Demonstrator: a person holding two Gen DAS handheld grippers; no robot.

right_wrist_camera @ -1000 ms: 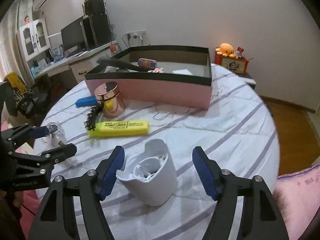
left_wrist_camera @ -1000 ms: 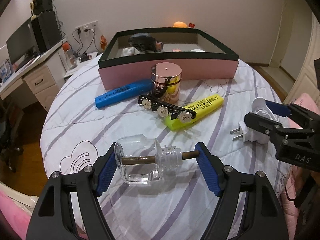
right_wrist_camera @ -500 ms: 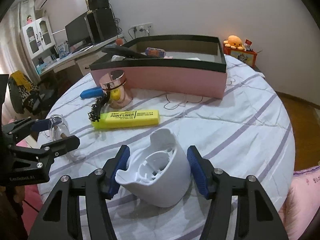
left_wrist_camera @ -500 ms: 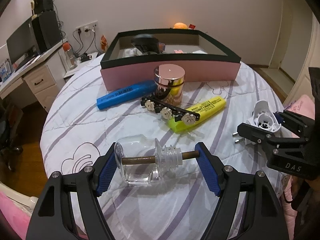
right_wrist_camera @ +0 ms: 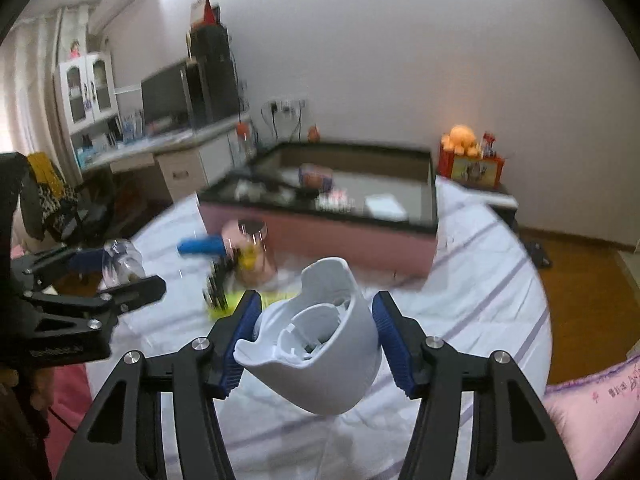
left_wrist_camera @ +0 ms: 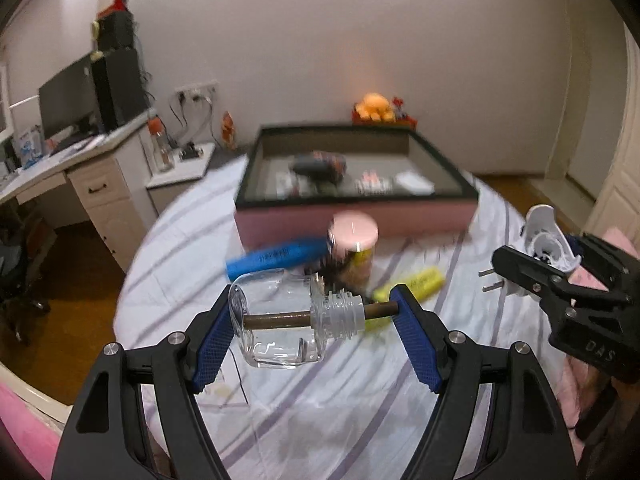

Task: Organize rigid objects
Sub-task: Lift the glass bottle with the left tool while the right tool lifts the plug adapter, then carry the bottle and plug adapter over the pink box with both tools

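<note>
My left gripper (left_wrist_camera: 316, 312) is shut on a clear glass bottle (left_wrist_camera: 276, 320) with a brown stick through its neck, held sideways above the striped tablecloth. My right gripper (right_wrist_camera: 316, 304) is shut on a white plug adapter (right_wrist_camera: 320, 344), its pads pressing both sides, also clear of the cloth. In the left wrist view the right gripper (left_wrist_camera: 540, 248) holds the adapter (left_wrist_camera: 540, 224) at the right, prongs pointing left. In the right wrist view the left gripper (right_wrist_camera: 116, 270) and bottle (right_wrist_camera: 120, 260) are at the left. The pink box (left_wrist_camera: 352, 216) with a black rim stands behind.
On the cloth before the box lie a blue marker (left_wrist_camera: 276, 258), a copper-lidded jar (left_wrist_camera: 354, 236), a yellow highlighter (left_wrist_camera: 416, 282) and a blurred black hair clip (right_wrist_camera: 216, 296). The box holds several items. A desk (left_wrist_camera: 100, 184) stands left; a pink cushion (right_wrist_camera: 592, 400) lies right.
Both grippers have risen and tipped upward, lifting the bottle and the adapter off the cloth. The right jaws closed from wide apart onto the adapter.
</note>
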